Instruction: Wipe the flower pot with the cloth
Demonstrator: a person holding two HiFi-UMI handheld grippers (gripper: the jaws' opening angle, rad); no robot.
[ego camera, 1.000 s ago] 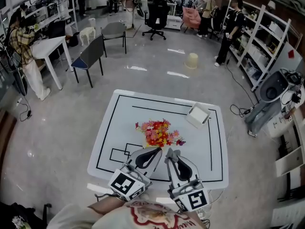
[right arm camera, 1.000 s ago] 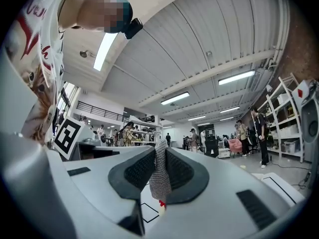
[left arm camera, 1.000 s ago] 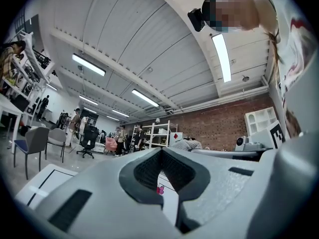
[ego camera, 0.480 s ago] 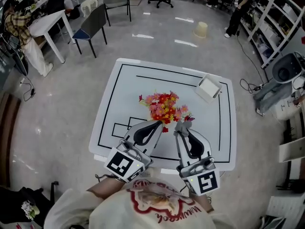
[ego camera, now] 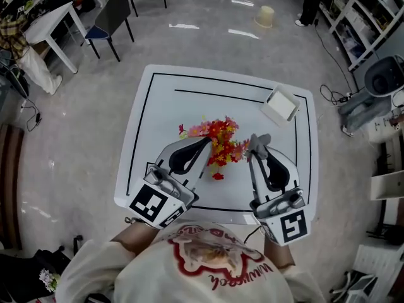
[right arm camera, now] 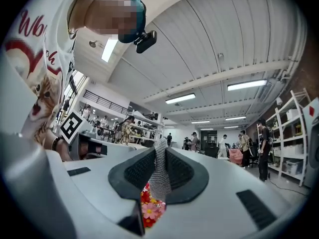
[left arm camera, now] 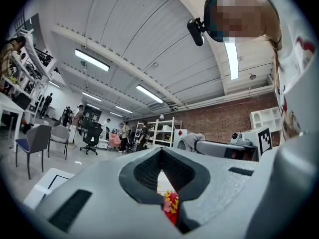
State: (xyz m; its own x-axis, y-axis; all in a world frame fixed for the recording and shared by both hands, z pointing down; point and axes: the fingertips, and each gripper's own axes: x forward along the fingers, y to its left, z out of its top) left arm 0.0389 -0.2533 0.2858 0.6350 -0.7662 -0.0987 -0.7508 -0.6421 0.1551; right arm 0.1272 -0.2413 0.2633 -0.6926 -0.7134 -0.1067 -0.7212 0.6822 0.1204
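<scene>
Between the jaws of your right claw [ego camera: 257, 151] hangs the cloth [right arm camera: 159, 176], a grey mesh strip. The jaws are pressed together on it, and a loose end stands up past the tips. Pinching it at the tips leaves fabric free beyond the claw, so the cloth would likely reach a surface before the hard jaws do.

Your left claw [ego camera: 203, 145] is pressed together with nothing in it. Its own view shows only flowers [ego camera: 218, 141] through the gap behind the closed tips. An empty claw on this side is probably there to steady the pot while the other one wipes.

Both claws point inward at about the same height, one on each side of the flowers, with the tips near the blooms. The head view does not settle whether either tip touches them.

The pot sits under the flowers near the middle of the tabletop [ego camera: 164, 106], between your two claws. Red, pink and yellow blooms cover it from above, so its wall shows in no view. To wipe it you would probably have to bring the cloth in low, beneath the flowers.

A white box [ego camera: 281, 104] lies at the far right corner of the tabletop, well away from both claws. Judged from this, wiping has not begun.
</scene>
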